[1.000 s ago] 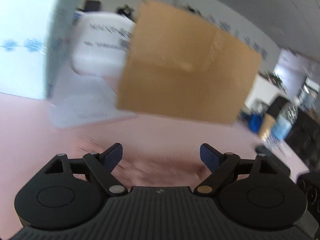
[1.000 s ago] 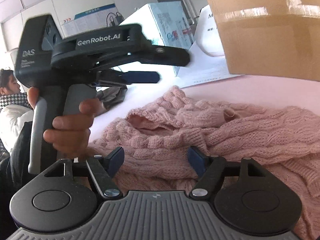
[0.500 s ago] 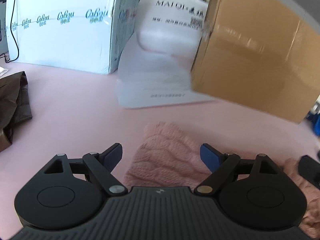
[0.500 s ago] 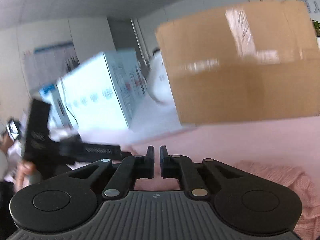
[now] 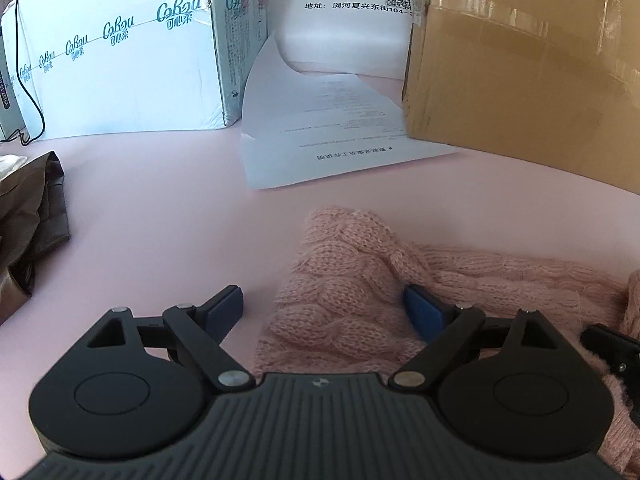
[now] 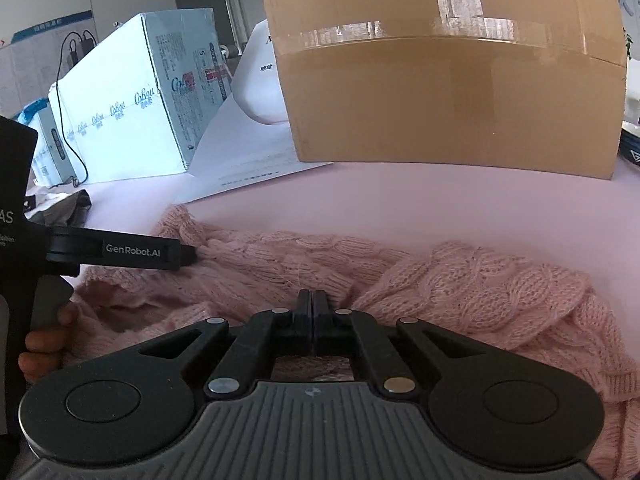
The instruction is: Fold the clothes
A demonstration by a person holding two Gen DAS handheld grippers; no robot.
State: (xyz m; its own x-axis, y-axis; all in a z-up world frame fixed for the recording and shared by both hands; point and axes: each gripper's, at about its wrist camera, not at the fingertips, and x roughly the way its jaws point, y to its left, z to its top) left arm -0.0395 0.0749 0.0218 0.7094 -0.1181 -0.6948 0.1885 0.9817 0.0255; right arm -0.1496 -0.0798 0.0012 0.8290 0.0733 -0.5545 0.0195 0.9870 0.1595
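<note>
1. We see a pink cable-knit sweater (image 5: 360, 280) lying crumpled on a pale pink table (image 5: 160, 208), near the front of both wrist views.
2. Our left gripper (image 5: 322, 306) hangs over the sweater's left end with its jaws wide and opening; a fold of knit lies between the blue pads (image 5: 224, 308), which do not press on it.
3. The right-hand pad sits against a raised ridge of the knit, while the left-hand pad stands over bare table just beside the sweater's edge.
4. Our right gripper (image 6: 313, 312) has its jaws brought fully together, tips down at the sweater's near edge; whether any knit is pinched between them we cannot tell.
5. In the right wrist view the left gripper shows side-on, its tip touching the sweater's far-left part, with a hand (image 6: 44, 340) on its grip.
6. Behind the sweater, well apart from it, stand a brown cardboard box (image 6: 448, 92) and a white carton (image 5: 120, 60), with a printed sheet of paper (image 5: 328, 132) between them.
7. A dark garment (image 5: 28, 216) lies at the table's left edge, apart from the sweater.
</note>
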